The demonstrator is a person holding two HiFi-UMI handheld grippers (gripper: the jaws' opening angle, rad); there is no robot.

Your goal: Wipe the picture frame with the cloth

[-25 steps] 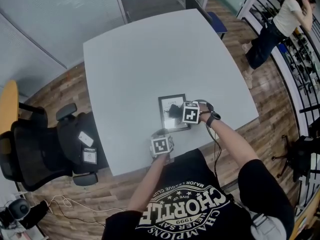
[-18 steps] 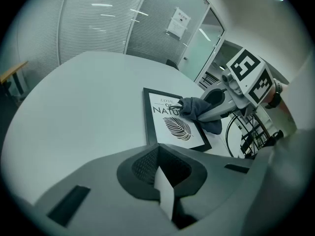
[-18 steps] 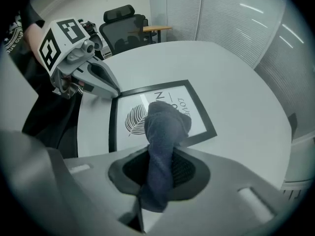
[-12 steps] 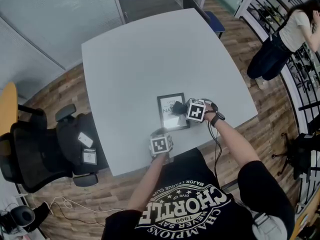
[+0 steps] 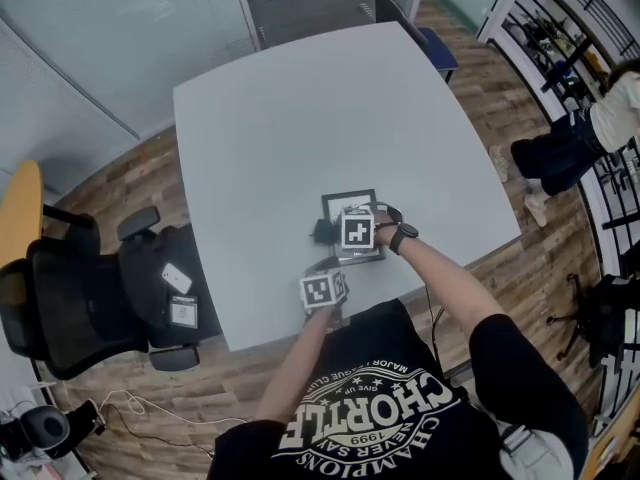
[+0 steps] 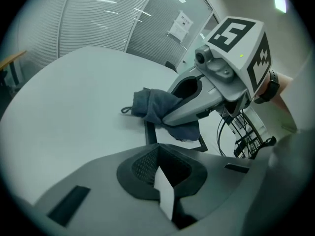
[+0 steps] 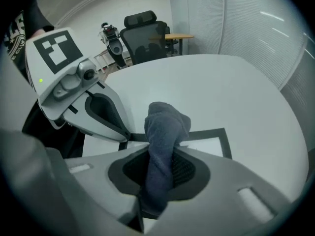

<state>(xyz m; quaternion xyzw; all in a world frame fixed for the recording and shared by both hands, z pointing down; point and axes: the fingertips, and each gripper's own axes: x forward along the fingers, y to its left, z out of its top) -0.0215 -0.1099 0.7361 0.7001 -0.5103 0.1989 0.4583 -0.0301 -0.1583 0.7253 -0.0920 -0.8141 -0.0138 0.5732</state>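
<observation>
A black picture frame (image 5: 352,204) lies flat near the front edge of the white table (image 5: 300,98). My right gripper (image 5: 330,232) is shut on a dark blue-grey cloth (image 7: 165,132), which bunches out past the jaws. The cloth (image 5: 321,232) rests at the frame's left edge. In the left gripper view the cloth (image 6: 152,104) covers the frame's (image 6: 148,132) far left corner. My left gripper (image 5: 325,266) sits at the frame's near left corner, its jaws nearly together on a white sliver there. The frame's (image 7: 224,141) right side shows bare in the right gripper view.
A black office chair (image 5: 90,288) stands left of the table, with another chair (image 5: 410,23) at the far edge. A person (image 5: 590,138) stands by shelving at the right. A cable hangs from the right arm near the table's front edge.
My right gripper has carried the cloth leftwards across the frame, from its right side to its left edge. The left gripper has stayed put. The person at the right has moved further off.
</observation>
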